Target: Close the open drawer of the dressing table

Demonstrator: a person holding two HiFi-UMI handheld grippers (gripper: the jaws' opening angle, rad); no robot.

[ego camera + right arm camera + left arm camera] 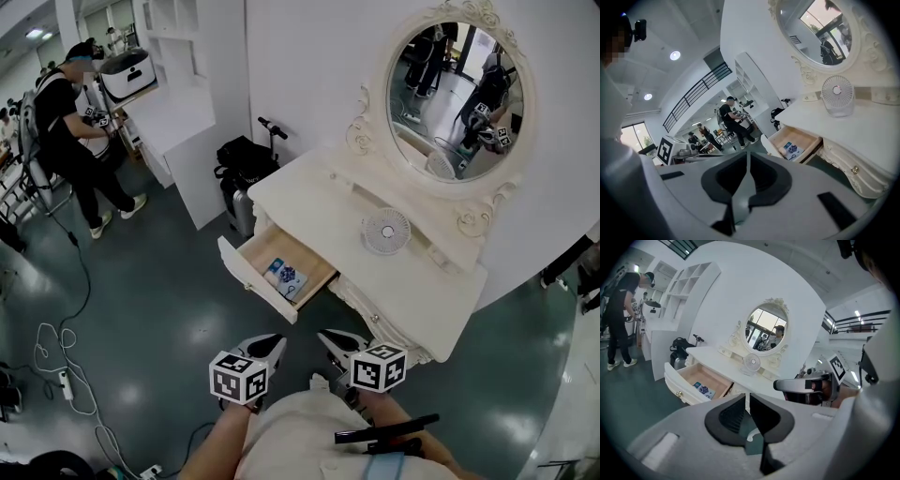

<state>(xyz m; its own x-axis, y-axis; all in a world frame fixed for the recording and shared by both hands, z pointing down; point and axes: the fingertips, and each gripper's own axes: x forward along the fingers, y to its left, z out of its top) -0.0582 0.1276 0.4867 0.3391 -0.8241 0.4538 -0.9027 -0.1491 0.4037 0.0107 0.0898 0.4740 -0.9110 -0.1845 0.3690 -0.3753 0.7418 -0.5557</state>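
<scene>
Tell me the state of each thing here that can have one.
Drawer: open, pulled out, small packet inside.
Left gripper: jaws closed, nothing between them.
Right gripper: jaws closed, nothing between them.
Fan: upright on the tabletop.

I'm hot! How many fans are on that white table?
1: a small round white fan stands on the white dressing table's top, in front of the oval mirror, behind the open wooden drawer. No other shows.

A white fan [386, 231] stands upright; a black bag [246, 155] sits apart.
</scene>
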